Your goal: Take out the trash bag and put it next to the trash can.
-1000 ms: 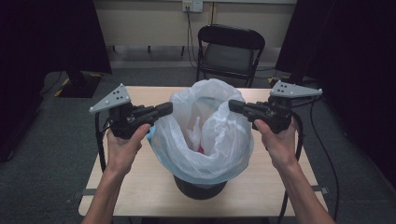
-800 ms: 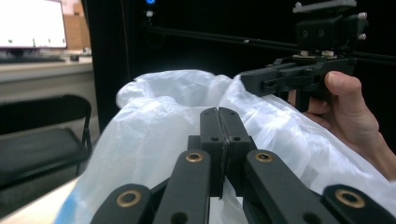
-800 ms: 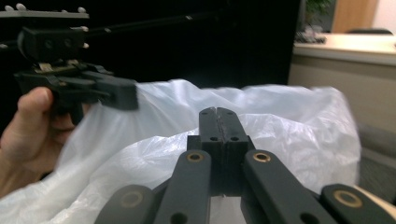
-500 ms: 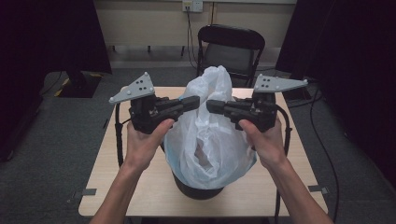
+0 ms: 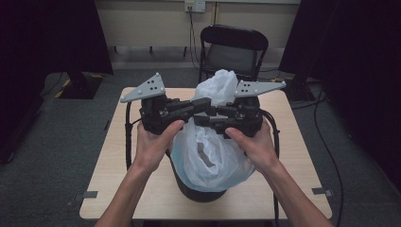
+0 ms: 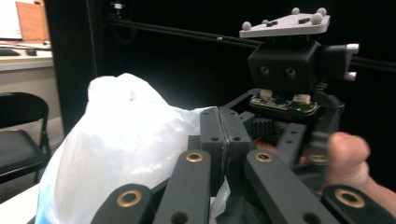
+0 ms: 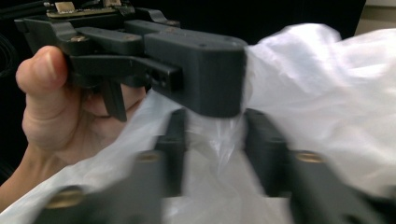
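Observation:
A white plastic bag lines a black bin in the middle of the table, and its gathered top stands up in a peak. My left gripper comes in from the left over the bin. Its jaws are pressed together on a fold of the bag's rim. My right gripper meets it from the right, tip beside tip. Its jaws have just been opening and now stand apart in the right gripper view, with loose bag film between them and untouched by the pads.
The light wooden table has bare top on both sides of the bin. A black folding chair stands behind the far edge. Cables trail from both grippers down over the table's sides. Dark curtains flank the room.
Both grippers have come inward from the bin's sides to meet over its middle, drawing the bag's mouth up into a peak. The right jaws have parted.

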`<state>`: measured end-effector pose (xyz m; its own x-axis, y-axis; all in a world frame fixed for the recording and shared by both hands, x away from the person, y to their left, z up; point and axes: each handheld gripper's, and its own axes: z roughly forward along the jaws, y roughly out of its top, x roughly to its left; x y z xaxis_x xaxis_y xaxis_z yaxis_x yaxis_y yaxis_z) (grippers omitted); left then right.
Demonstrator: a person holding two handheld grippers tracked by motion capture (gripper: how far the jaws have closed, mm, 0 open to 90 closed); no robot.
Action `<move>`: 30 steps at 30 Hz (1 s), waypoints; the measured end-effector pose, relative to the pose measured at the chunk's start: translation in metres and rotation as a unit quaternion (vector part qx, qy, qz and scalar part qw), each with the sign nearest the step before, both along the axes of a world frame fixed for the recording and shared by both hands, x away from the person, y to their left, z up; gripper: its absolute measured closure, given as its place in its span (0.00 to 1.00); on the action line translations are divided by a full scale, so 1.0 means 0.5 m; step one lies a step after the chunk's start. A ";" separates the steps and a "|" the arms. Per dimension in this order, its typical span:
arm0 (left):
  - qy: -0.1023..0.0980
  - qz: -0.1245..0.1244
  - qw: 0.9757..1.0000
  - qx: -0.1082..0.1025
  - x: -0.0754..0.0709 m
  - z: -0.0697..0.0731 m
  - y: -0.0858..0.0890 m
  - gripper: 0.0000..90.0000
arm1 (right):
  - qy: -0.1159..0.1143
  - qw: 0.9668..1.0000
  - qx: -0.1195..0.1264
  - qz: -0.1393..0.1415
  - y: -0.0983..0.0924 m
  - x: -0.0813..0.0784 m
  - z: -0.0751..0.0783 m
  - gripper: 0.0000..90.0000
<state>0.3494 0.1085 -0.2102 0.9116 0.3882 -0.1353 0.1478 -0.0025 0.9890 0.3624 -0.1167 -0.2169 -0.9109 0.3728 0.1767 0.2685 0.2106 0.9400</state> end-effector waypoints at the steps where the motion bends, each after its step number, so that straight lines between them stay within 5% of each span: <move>1: -0.002 -0.002 1.000 0.001 0.000 0.001 0.000 1.00 | 0.000 1.000 0.003 0.002 0.001 0.001 0.001 0.87; 3: -0.004 -0.007 1.000 -0.009 -0.001 0.002 0.008 0.88 | -0.005 1.000 0.009 0.004 -0.002 0.003 0.004 0.98; 8: -0.020 0.040 0.999 -0.021 -0.012 0.007 0.046 0.39 | -0.018 0.999 0.037 -0.018 -0.033 0.008 0.025 1.00; 12: -0.026 0.035 0.999 -0.012 -0.010 0.001 0.048 0.19 | -0.032 0.998 0.049 -0.031 -0.048 0.008 0.059 1.00; 15: -0.026 0.021 0.999 -0.001 -0.001 -0.009 0.023 0.17 | -0.045 0.997 0.050 -0.031 -0.037 0.002 0.083 1.00; 22: -0.011 0.023 0.999 0.042 0.017 -0.028 -0.034 0.23 | -0.055 0.996 0.068 -0.003 -0.015 -0.020 0.120 1.00; 24: -0.015 0.022 0.999 0.043 0.016 -0.032 -0.035 0.39 | -0.061 0.996 0.069 -0.001 -0.017 -0.029 0.126 1.00; 27: -0.026 0.021 0.998 0.045 0.011 -0.032 -0.029 0.78 | -0.064 0.995 0.071 -0.002 -0.025 -0.036 0.125 1.00; 28: -0.025 0.018 0.999 0.044 0.010 -0.031 -0.026 0.88 | -0.064 0.995 0.071 -0.002 -0.028 -0.036 0.123 0.95; 30: -0.023 0.020 0.999 0.037 0.011 -0.029 -0.017 0.98 | -0.063 0.996 0.062 -0.014 -0.033 -0.035 0.119 0.66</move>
<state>0.3548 0.0999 -0.2245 0.9000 0.4313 -0.0631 0.1037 -0.0712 0.9921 0.3451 -0.1333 -0.1574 -0.9179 0.3816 0.1086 0.1516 0.0843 0.9848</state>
